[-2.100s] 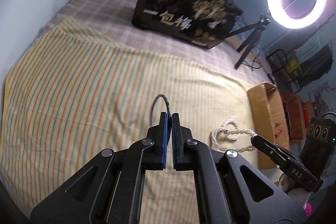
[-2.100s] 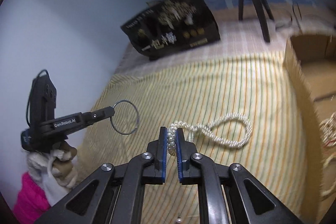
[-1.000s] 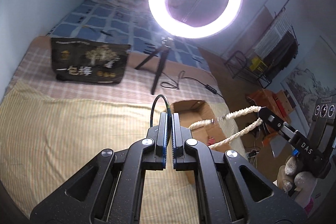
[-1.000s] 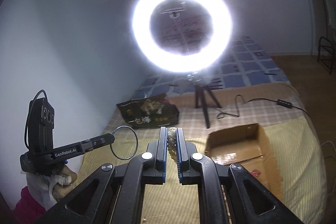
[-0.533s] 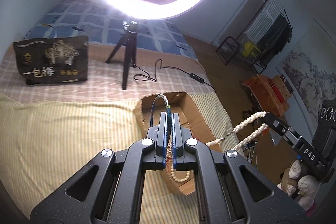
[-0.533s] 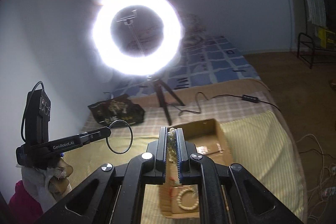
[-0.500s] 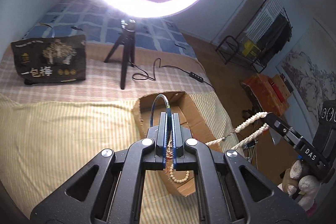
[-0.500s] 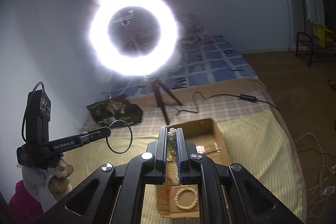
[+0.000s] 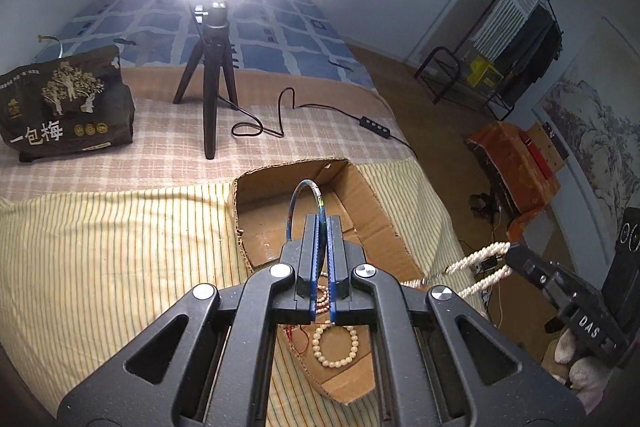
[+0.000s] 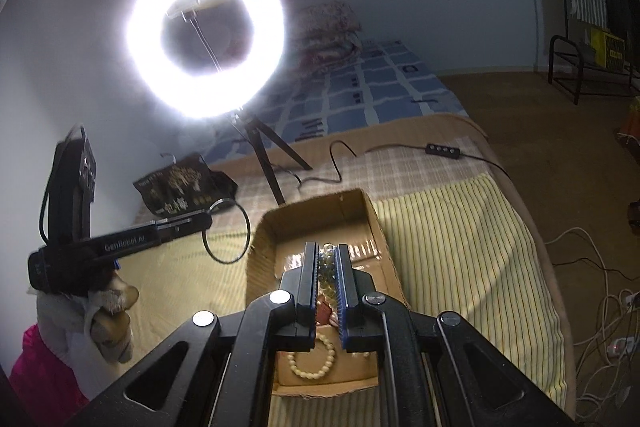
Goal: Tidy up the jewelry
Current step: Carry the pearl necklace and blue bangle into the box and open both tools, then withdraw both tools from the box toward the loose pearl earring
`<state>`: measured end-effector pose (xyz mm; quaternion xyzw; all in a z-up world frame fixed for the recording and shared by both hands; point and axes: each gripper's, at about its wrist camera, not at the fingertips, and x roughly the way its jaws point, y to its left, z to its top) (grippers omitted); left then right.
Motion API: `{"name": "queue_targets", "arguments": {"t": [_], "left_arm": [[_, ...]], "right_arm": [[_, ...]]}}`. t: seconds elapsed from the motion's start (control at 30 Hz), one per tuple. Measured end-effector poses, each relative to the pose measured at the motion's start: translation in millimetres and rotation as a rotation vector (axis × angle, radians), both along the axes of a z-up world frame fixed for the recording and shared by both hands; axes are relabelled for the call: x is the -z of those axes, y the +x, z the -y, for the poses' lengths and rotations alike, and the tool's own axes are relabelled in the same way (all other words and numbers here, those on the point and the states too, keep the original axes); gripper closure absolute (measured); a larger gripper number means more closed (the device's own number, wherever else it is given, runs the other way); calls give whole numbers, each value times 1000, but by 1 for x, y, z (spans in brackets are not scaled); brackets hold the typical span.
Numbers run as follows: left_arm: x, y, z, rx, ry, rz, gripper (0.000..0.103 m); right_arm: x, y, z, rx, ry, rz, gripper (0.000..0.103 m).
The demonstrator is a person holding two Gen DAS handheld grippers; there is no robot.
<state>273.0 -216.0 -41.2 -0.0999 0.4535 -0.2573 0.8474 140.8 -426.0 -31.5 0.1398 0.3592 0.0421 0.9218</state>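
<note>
Now both claws tilt downward over the open cardboard box [image 9: 372, 199] lying on the bed's striped sheet [image 9: 120, 247]. Right claw [image 10: 328, 267], held by a gloved hand [image 9: 576, 363], is clenched on a pearl necklace [image 9: 476, 263] whose strands hang toward the box. Left claw [image 9: 322, 227] is clamped on a thin metal bangle [image 9: 306, 195], upright above the box's interior. Inside the box lies a beaded bracelet [image 9: 336, 343].

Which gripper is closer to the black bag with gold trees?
Left. The left gripper, holding the thin bangle, hangs just in front of the black bag; the right gripper, clamping the pearl necklace, is over the cardboard box, farther away.
</note>
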Motion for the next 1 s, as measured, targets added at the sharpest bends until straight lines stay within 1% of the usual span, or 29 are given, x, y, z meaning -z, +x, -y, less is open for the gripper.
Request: {"name": "queue_targets", "arguments": {"t": [0.3,0.63,0.73,0.77,0.8,0.83,0.87,0.9,0.93,0.97,1.0], "left_arm": [[16,7,20,8,60,6,102],[33,18,28,2,81,-13,102],[34,18,29,2,93,-9,102],[34,18,29,6,98,-11,101],[34,18,29,7,102,-11,93],[34,17,29,7,107,-9,76],[33,16,29,6,111,-5,68],[32,15,28,5,113,3,64],[31,15,28,6,117,8,64],[30,14,28,8,121,12,64],[29,14,27,9,122,13,64]], "right_arm": [[29,6,-6,-15,-59,-67,98],[48,12,-7,-17,-89,-109,98],[51,13,-6,-17,-84,-113,93],[51,13,-6,-16,-80,-114,82],[51,13,-5,-20,-73,-116,74],[52,13,-5,-22,-68,-117,61],[52,13,-5,-21,-69,-115,48],[52,13,-6,-16,-81,-113,41],[52,12,-8,-9,-97,-112,27],[51,12,-10,-6,-112,-109,19],[51,11,-12,-7,-123,-106,17]]}}
